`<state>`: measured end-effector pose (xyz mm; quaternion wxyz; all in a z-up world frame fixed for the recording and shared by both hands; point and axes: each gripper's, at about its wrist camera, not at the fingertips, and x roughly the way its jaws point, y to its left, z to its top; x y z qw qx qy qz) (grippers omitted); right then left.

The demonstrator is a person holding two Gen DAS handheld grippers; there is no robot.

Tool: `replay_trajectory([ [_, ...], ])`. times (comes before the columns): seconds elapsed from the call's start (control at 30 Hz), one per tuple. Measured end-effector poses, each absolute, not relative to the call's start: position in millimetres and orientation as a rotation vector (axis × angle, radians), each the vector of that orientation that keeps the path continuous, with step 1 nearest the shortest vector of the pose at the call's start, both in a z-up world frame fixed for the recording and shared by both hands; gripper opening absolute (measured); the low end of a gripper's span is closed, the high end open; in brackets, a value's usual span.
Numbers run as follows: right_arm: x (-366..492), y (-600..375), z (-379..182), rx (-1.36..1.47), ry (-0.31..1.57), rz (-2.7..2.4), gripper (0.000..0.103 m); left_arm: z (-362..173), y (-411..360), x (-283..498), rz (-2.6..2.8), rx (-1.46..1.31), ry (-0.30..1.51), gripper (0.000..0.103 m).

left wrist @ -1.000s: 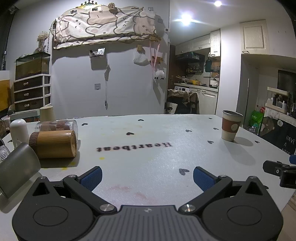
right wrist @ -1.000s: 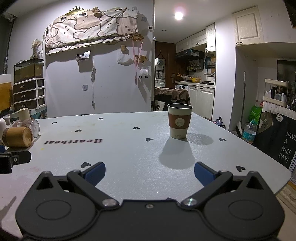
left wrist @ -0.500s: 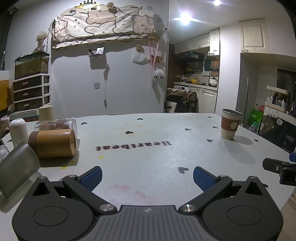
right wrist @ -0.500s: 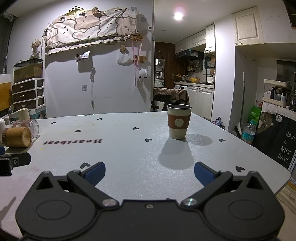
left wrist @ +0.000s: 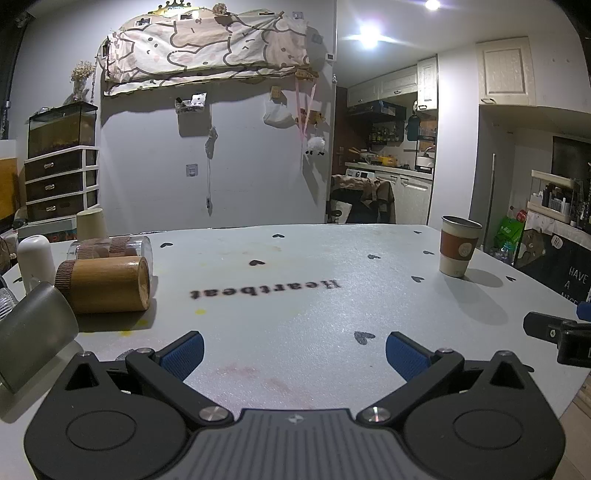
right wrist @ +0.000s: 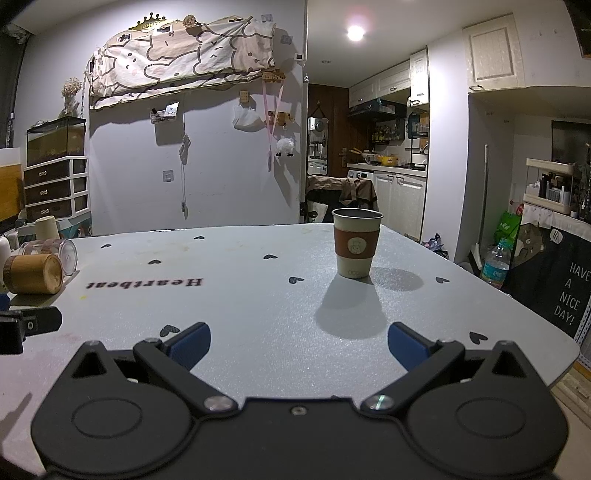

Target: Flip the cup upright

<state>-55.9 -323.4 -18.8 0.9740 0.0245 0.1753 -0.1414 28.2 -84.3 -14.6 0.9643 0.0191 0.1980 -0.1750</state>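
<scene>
A ceiling light (right wrist: 355, 32) is glowing above the kitchen cabinets (right wrist: 402, 206). A patterned cloth (left wrist: 207, 44) is hanging on the grey wall (left wrist: 240, 177), and a drawer unit (left wrist: 61, 182) is standing beneath a glass tank (left wrist: 61, 127).

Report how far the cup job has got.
Done, it seems: the paper cup stands upright on the table, mouth up. In hand: nothing; the right hand-held gripper and left hand-held gripper are both open and empty, short of the cup. Left: nothing that I can see.
</scene>
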Motion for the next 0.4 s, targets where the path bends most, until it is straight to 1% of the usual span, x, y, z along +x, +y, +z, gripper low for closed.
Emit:
replay_trajectory([
  [0.4,-55.6,-323.0,-18.8,0.048,0.354,-0.285,0.103,-16.4,-85.1,27.7,-0.355,0.04,0.403,0.103],
])
